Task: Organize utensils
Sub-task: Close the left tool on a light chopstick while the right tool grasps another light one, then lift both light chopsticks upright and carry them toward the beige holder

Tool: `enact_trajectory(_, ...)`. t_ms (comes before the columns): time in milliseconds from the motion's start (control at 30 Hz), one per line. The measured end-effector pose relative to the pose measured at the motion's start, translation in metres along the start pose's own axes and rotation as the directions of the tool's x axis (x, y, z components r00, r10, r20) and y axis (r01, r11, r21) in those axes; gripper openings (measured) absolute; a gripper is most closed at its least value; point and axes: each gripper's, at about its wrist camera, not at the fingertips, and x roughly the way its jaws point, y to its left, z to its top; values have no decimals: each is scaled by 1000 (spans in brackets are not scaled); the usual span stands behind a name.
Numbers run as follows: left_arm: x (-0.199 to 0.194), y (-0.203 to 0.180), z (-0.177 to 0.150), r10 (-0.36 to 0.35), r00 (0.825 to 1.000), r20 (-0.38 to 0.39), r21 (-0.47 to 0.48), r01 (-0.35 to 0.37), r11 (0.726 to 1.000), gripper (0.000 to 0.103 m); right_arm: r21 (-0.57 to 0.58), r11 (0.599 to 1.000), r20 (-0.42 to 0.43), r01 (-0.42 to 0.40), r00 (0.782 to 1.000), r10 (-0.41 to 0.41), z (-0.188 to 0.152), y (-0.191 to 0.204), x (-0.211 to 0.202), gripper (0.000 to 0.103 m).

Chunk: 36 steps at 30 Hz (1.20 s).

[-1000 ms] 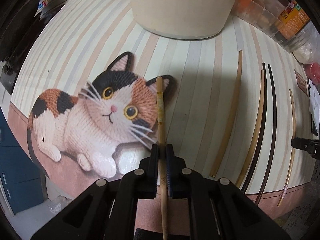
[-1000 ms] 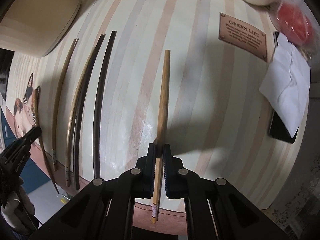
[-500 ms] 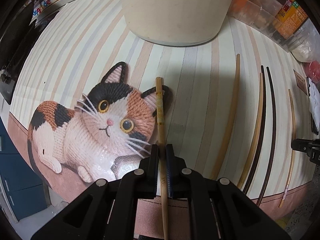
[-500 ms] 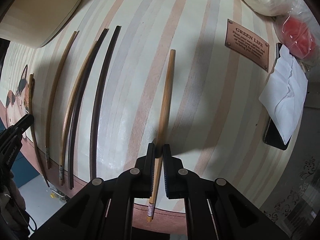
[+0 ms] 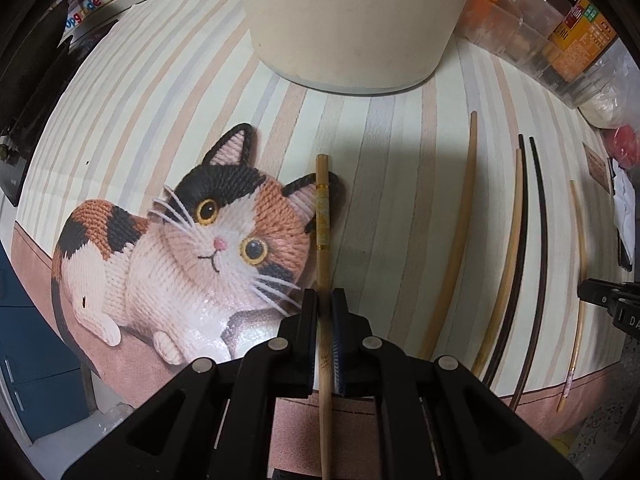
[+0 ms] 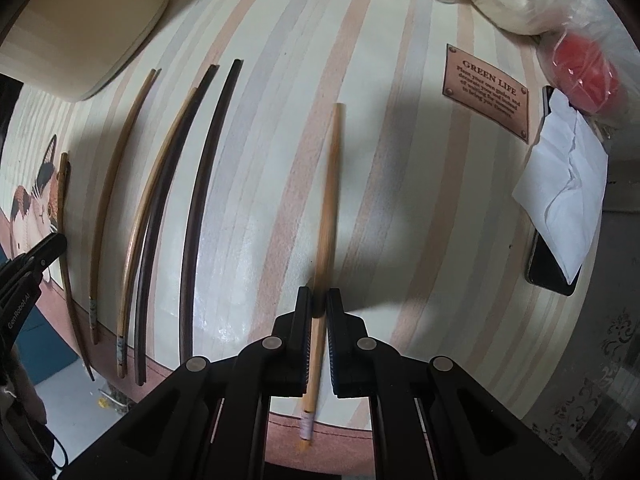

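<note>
both grippers have advanced; left gripper (image 5: 325,298) clamps a banded chopstick (image 5: 322,216), right gripper (image 6: 319,300) a plain chopstick (image 6: 329,208).

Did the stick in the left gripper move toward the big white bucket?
Yes. The left gripper carried its chopstick closer to the bucket, which now looms larger.

A striped table mat (image 5: 384,168) in cream, peach and grey covers the table, with a knitted-look cat (image 5: 192,264) printed on its left part and a pink band (image 6: 328,436) along the near edge. A small brown label (image 6: 486,92) reading "GREEN LIFE" is printed on the right part. Light glares off the mat near that edge. Below the table edge a blue cabinet (image 5: 28,360) stands at the left and a grey patterned floor (image 6: 592,392) shows at the right
</note>
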Motion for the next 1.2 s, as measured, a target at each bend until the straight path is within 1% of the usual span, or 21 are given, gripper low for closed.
enact_trajectory(33, -3, 0, -2, -1, 1000, 7, 0, 1, 1000, 4, 21, 999, 14, -33, 999, 33, -2, -4, -1, 7)
enact_trajectory(133, -18, 0, -5, -10, 999, 36, 0, 10, 1000, 4, 49, 995, 48, -85, 995, 83, -11, -8, -6, 7)
enact_trajectory(300, -44, 4, -9, -23, 996, 83, -9, 24, 1000, 4, 54, 990, 110, -129, 986, 122, -25, -10, -19, 7)
enact_trajectory(433, -62, 6, -10, -33, 993, 115, -10, 34, 999, 4, 62, 986, 139, -158, 979, 148, -32, -14, -28, 7)
enact_trajectory(633, -86, 8, -10, -58, 984, 166, -23, 62, 998, 4, 54, 978, 195, -204, 962, 190, -36, -17, -51, 7)
enact_trajectory(767, -102, 5, -3, -70, 977, 203, -28, 77, 997, 4, 48, 973, 234, -227, 949, 210, -28, -11, -72, 7)
enact_trajectory(967, -126, 10, 4, -78, 962, 260, -40, 91, 995, 4, 28, 964, 303, -265, 921, 244, -17, -8, -105, 7)
enact_trajectory(1033, -138, 14, 6, -85, 955, 283, -51, 104, 993, 4, 22, 958, 330, -286, 907, 263, -15, -6, -118, 7)
enact_trajectory(1100, -153, 18, 7, -91, 945, 314, -59, 115, 992, 4, 13, 953, 352, -303, 893, 279, -11, -4, -132, 7)
enact_trajectory(1200, -181, 23, 12, -104, 922, 372, -65, 138, 988, 4, -5, 942, 394, -334, 866, 309, -5, 1, -155, 7)
